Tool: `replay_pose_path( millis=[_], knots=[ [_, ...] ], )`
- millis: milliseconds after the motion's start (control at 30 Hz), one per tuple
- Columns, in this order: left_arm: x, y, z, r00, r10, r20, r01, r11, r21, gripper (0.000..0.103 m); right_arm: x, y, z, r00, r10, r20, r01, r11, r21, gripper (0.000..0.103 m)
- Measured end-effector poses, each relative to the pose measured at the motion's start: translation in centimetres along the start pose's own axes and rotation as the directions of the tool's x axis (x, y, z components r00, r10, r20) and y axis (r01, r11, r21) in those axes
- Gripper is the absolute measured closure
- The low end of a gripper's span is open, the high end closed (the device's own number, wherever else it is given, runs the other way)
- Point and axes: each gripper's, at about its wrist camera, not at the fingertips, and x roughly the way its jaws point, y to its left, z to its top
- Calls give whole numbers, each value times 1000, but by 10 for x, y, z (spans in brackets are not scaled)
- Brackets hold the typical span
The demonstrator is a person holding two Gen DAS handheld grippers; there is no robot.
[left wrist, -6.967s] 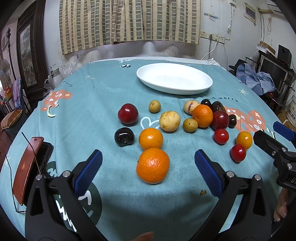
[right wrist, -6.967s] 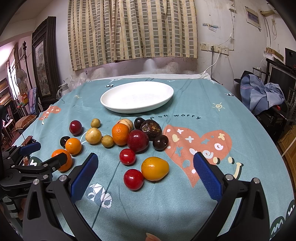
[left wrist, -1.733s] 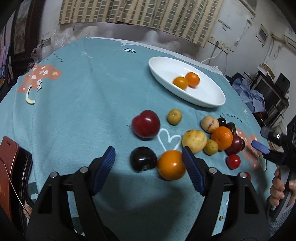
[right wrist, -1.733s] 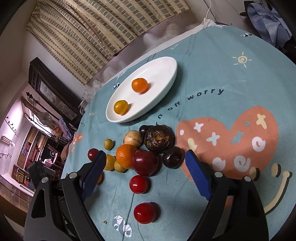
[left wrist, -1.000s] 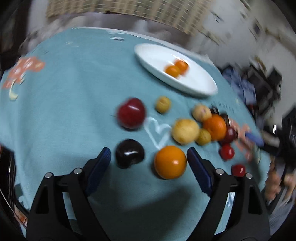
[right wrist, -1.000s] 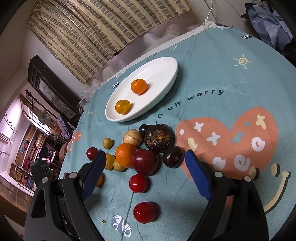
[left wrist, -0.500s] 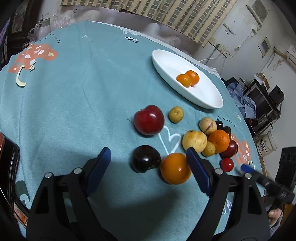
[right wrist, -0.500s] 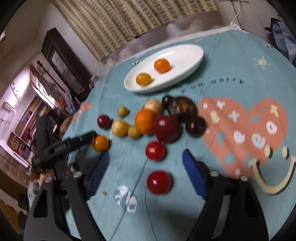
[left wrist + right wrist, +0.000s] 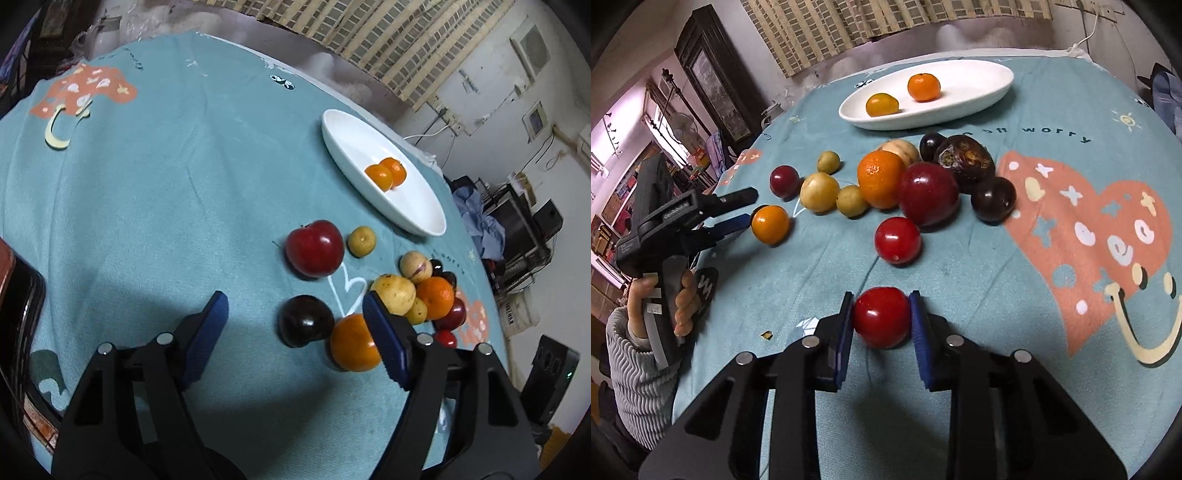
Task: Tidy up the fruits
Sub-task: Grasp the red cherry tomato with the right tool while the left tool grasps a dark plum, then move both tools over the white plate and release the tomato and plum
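Observation:
A white oval plate (image 9: 417, 206) (image 9: 979, 94) holds two orange fruits (image 9: 386, 175) (image 9: 923, 87). My left gripper (image 9: 295, 325) is open over the cloth, with a dark plum (image 9: 304, 320) between its pads and an orange (image 9: 352, 349) at its right pad. It also shows in the right wrist view (image 9: 737, 214) beside that orange (image 9: 771, 224). My right gripper (image 9: 881, 321) is shut on a small red fruit (image 9: 882, 321) at table height. A second red fruit (image 9: 897, 240) lies just beyond it.
A cluster lies mid-table: red apple (image 9: 314, 248), yellow fruits (image 9: 819, 192), an orange (image 9: 881, 178), a large dark red fruit (image 9: 929, 194), dark plums (image 9: 993, 199) and a brown passion fruit (image 9: 964, 157). A dark case (image 9: 16, 317) sits at the left table edge.
My right gripper has moved down and closed on the nearest red fruit. My left gripper has shifted left, so the orange now sits at its right pad.

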Motion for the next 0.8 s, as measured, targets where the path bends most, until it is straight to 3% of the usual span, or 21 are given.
replay_pose_path(
  millis=[167, 233, 300, 333, 433, 533, 633, 667, 733, 800],
  knots=[
    [3, -9, -4, 1000, 16, -15, -15, 999, 47, 30, -2, -3, 1, 1000, 14, 0, -14, 1000, 13, 73],
    [4, -11, -5, 999, -14, -29, 16, 999, 45, 31, -1, -3, 1, 1000, 17, 0, -17, 1000, 15, 73],
    [8, -17, -7, 994, -94, -59, 97, 994, 46, 47, -2, -3, 1, 1000, 18, 0, -18, 1000, 18, 73],
    [12, -24, -10, 987, -136, -87, 141, 988, 59, 47, -2, -3, 2, 1000, 20, 0, -20, 1000, 21, 73],
    [20, -38, -11, 985, -136, -109, 149, 981, 122, 50, -2, -4, 1, 1000, 24, 1, -24, 999, 26, 73],
    [26, -28, -8, 975, -182, -130, 191, 979, 65, 53, -3, -4, 1, 1000, 26, 1, -26, 999, 28, 73],
    [24, -3, 3, 978, -180, -105, 175, 983, -60, 55, -3, -4, 1, 1000, 27, 1, -27, 999, 28, 73],
    [27, 4, 6, 969, -217, -115, 205, 973, -101, 55, -3, -4, 1, 1000, 28, 1, -28, 999, 29, 73],
    [30, 4, 9, 968, -219, -124, 207, 973, -105, 55, -3, -5, 1, 1000, 29, 1, -29, 999, 30, 73],
    [31, -5, 8, 976, -173, -131, 168, 984, -51, 55, -3, -5, 1, 1000, 30, 1, -30, 999, 32, 73]
  ],
)
